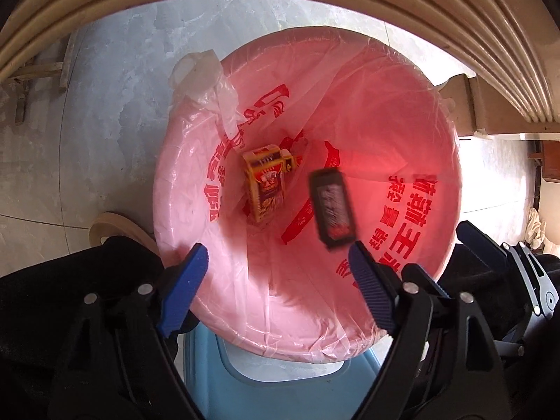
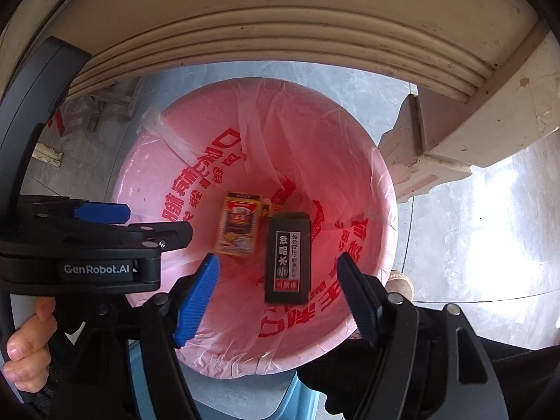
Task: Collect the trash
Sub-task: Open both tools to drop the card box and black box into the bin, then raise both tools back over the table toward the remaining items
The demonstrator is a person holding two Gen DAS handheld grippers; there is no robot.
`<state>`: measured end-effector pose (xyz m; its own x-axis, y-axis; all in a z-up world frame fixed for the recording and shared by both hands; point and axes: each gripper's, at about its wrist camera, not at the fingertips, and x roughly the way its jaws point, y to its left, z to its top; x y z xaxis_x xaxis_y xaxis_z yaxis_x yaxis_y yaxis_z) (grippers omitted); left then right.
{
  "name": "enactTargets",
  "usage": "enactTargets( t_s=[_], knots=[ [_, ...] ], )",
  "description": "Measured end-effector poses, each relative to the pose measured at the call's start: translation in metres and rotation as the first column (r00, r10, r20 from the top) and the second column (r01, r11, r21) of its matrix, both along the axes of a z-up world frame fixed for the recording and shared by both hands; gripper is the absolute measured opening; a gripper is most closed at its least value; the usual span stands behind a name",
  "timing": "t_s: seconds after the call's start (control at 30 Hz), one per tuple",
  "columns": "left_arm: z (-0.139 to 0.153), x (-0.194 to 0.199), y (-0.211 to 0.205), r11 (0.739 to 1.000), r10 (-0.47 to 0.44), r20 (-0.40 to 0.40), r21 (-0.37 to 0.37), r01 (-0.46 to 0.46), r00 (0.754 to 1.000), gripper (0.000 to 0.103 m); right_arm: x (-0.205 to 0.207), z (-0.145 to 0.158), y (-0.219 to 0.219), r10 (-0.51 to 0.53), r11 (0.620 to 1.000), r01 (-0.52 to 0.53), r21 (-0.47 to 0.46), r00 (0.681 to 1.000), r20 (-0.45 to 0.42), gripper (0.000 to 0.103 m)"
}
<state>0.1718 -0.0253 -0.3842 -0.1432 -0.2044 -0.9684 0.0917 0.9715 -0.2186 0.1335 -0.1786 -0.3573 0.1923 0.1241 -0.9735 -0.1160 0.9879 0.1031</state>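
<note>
A pink bin lined with a clear bag printed in red stands right below both grippers. At its bottom lies a yellow snack box. A black packet with white lettering hangs loose in the bin's mouth, blurred in the left wrist view. My right gripper is open; the packet is in line with its blue pads, with a gap on each side. My left gripper is open over the bin with nothing between its fingers.
A cream carved furniture edge overhangs the far side of the bin. Grey marble floor lies around it. A light blue plastic piece is under the bin's near side. A hand grips the left tool's handle.
</note>
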Motion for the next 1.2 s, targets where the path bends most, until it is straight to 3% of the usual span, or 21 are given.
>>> enactTargets(
  t_s=[0.83,1.0,1.2],
  knots=[
    [0.003,-0.004,0.004,1.0,-0.004,0.009,0.021,0.004,1.0,0.081,-0.002,0.01,-0.008,-0.036,0.999,0.036,0.006,0.999,0.018,0.068],
    [0.019,-0.009,0.013,1.0,0.013,0.039,0.019,-0.014,0.999,0.081,-0.008,0.024,-0.009,-0.043,0.999,0.042,0.005,0.997,0.058,0.068],
    [0.061,-0.029,0.03,0.999,0.036,0.058,0.007,-0.036,0.998,0.081,-0.025,0.063,-0.014,-0.03,0.999,0.027,0.02,0.991,0.13,0.07]
  ],
)
